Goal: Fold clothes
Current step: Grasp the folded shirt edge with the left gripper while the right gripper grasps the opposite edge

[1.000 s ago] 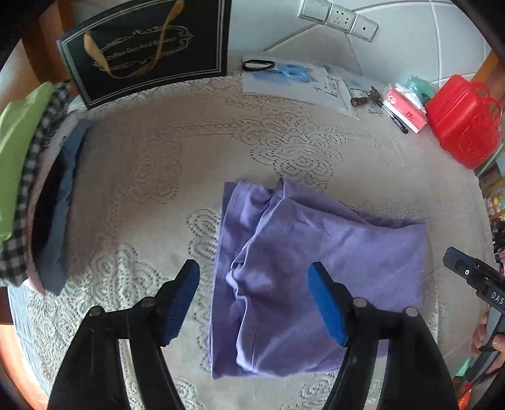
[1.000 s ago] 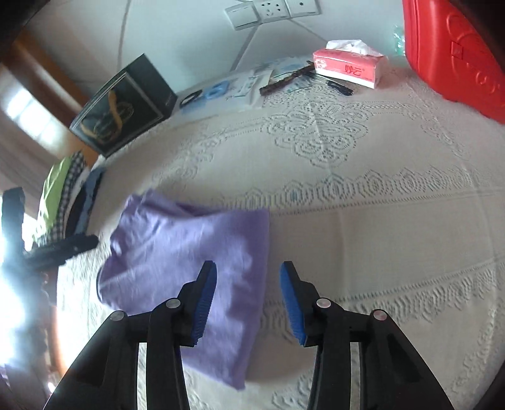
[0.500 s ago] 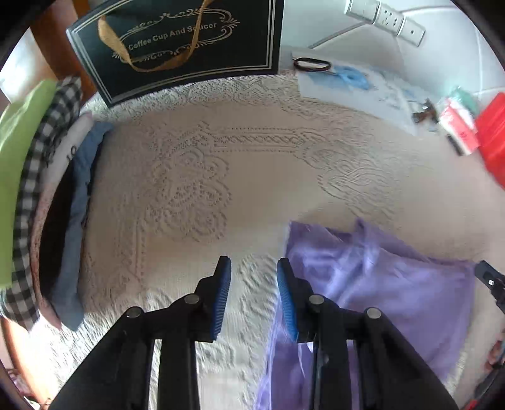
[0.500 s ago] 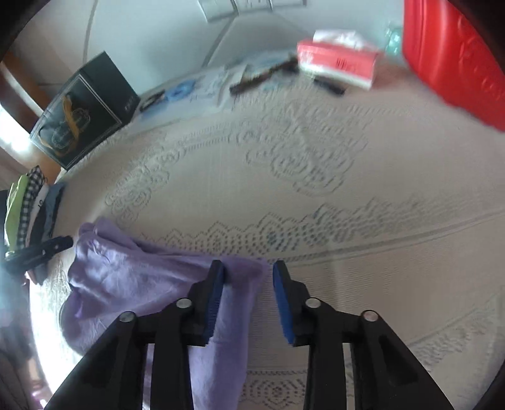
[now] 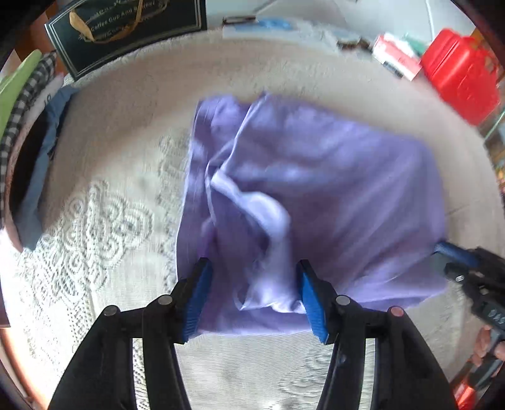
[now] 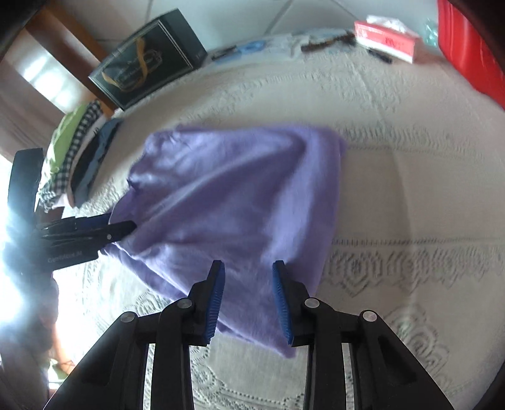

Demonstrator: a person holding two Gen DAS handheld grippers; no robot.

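A folded purple garment (image 5: 315, 189) lies on the lace tablecloth (image 5: 104, 236); it also shows in the right wrist view (image 6: 227, 202). My left gripper (image 5: 252, 284) is open, its blue pads either side of the garment's near left part. My right gripper (image 6: 247, 290) is open over the garment's near edge. The right gripper shows in the left wrist view (image 5: 467, 261) at the garment's right corner. The left gripper shows in the right wrist view (image 6: 91, 231) at the garment's left edge. Both views are motion-blurred.
A stack of folded clothes (image 5: 22, 120) sits at the table's left edge. A black gift bag (image 5: 126, 28) stands at the back. A red basket (image 5: 460, 82), a tissue box (image 6: 388, 34) and papers (image 5: 284, 28) lie at the back right.
Both grippers have opened wider than half a second ago and pulled back toward the near edge. More of the purple garment lies in view between the fingers.
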